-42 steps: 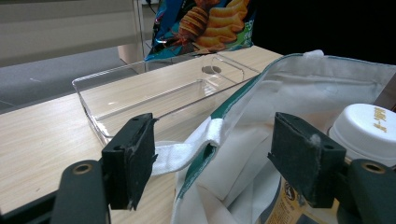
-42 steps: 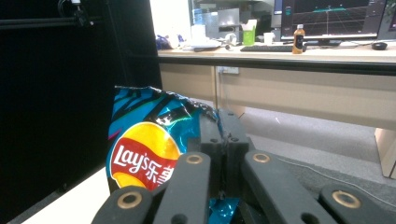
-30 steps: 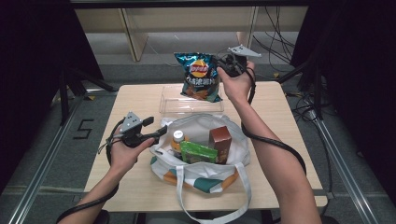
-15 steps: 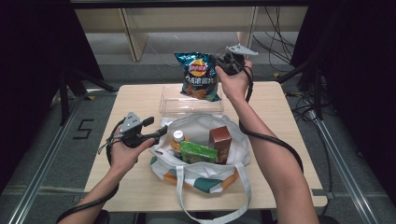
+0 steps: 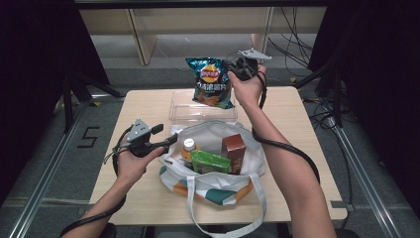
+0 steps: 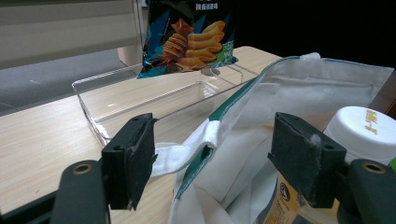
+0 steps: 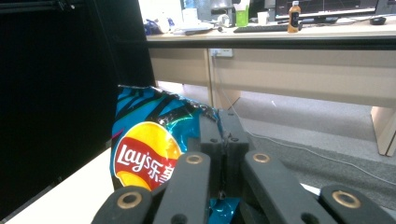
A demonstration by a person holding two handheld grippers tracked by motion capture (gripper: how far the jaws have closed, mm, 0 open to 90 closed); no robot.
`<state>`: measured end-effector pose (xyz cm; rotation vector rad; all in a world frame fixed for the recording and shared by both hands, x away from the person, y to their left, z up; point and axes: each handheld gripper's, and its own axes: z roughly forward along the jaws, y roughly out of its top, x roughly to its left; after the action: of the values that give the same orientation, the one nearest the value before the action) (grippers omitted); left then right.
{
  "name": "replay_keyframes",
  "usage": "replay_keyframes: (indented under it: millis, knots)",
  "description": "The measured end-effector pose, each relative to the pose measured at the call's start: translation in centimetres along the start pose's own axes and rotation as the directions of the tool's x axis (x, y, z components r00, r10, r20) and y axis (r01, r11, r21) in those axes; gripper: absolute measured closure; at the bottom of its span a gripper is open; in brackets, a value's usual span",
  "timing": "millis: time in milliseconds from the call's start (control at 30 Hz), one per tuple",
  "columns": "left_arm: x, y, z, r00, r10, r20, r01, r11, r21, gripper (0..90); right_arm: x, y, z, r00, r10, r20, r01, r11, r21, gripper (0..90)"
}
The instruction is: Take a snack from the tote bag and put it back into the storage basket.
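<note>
Jaws of the right gripper [image 5: 236, 69] are pressed together on the top edge of the Lay's chip bag [image 5: 210, 82], which hangs upright at upper centre of the high view, its lower end over the far wall of the clear plastic tray [image 5: 181, 110]. Jaws of the left gripper [image 6: 212, 161] stand wide apart around the white rim and strap of the tote bag [image 5: 247, 168] at centre frame; whether they touch the cloth cannot be told.

Risks, as judged: the grip takes only a thin strip of slick foil, so the chip bag may slip or swing out on a quick move; lowered carelessly, it may catch the tray wall or land on the white-capped bottle [image 5: 188, 147], the green packet [image 5: 210, 162] and the brown carton [image 5: 234, 151] that stand crowded in the tote. An unsupported rim could fold inward and close the opening.

Surface: a pale wood-grain table [image 5: 148, 203], bare around the tote. Room: grey floor with a marked numeral at left, dark curtains at both sides, cables at upper right, and a long desk across the top of the right gripper view.
</note>
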<state>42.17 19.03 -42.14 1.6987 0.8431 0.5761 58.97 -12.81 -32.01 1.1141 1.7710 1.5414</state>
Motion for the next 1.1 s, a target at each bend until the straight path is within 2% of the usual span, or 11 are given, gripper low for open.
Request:
replay_keyframes:
  millis: [167, 300, 433, 500, 533, 567, 733, 933, 1000, 1033, 1100]
  knots:
    - [0.0, 0.0, 0.0, 1.0, -0.002, 0.0, 0.002, 1.0, 0.002, 29.9, 0.1, -0.2, 0.3, 0.9999, 0.011, 0.003, -0.011, 1.0, 0.015, 90.0]
    - [0.0, 0.0, 0.0, 1.0, -0.004, -0.002, 0.004, 1.0, 0.0, 29.9, 0.0, -0.4, 0.5, 1.0, -0.008, 0.003, 0.008, 1.0, 0.016, 90.0]
    - [0.0, 0.0, 0.0, 1.0, -0.004, 0.0, 0.004, 1.0, 0.002, 29.9, 0.0, -0.5, 0.6, 0.9999, 0.016, 0.004, -0.016, 1.0, 0.02, 90.0]
    - [0.0, 0.0, 0.0, 1.0, -0.003, 0.0, 0.003, 1.0, 0.002, 29.9, -0.2, -0.5, 0.8, 1.0, -0.008, -0.001, 0.008, 1.0, 0.015, 90.0]
    - [0.0, 0.0, 0.0, 1.0, 0.0, 0.0, 0.0, 1.0, 0.002, 29.9, 0.0, -0.5, 0.7, 0.9998, 0.019, 0.007, -0.019, 1.0, 0.021, 90.0]
    - [0.0, 0.0, 0.0, 1.0, 0.001, 0.0, -0.001, 1.0, 0.001, 29.9, -0.1, -0.5, 0.8, 1.0, 0.006, 0.005, -0.006, 1.0, 0.019, 90.0]
    - [0.0, 0.0, 0.0, 1.0, -0.001, 0.001, 0.001, 1.0, 0.001, 29.9, 0.0, -0.8, 1.1, 0.9993, 0.035, 0.007, -0.036, 0.999, 0.03, 90.0]
    - [0.0, 0.0, 0.0, 1.0, 0.0, -0.001, 0.0, 1.0, 0.0, 29.9, -0.2, -0.9, 1.5, 0.9998, 0.021, 0.005, -0.021, 0.999, 0.028, 90.0]
    - [0.0, 0.0, 0.0, 1.0, -0.003, 0.0, 0.003, 1.0, 0.0, 29.9, -0.1, -1.0, 1.5, 0.999, 0.043, 0.007, -0.043, 0.998, 0.036, 90.0]
    - [0.0, 0.0, 0.0, 1.0, -0.002, 0.0, 0.002, 1.0, -0.001, 29.8, -0.2, -1.0, 1.6, 0.9995, 0.029, 0.006, -0.03, 0.999, 0.032, 90.0]
    - [0.0, 0.0, 0.0, 1.0, -0.003, -0.001, 0.003, 1.0, -0.002, 29.8, -0.2, -1.1, 1.7, 0.9992, 0.04, 0.008, -0.041, 0.999, 0.036, 90.0]
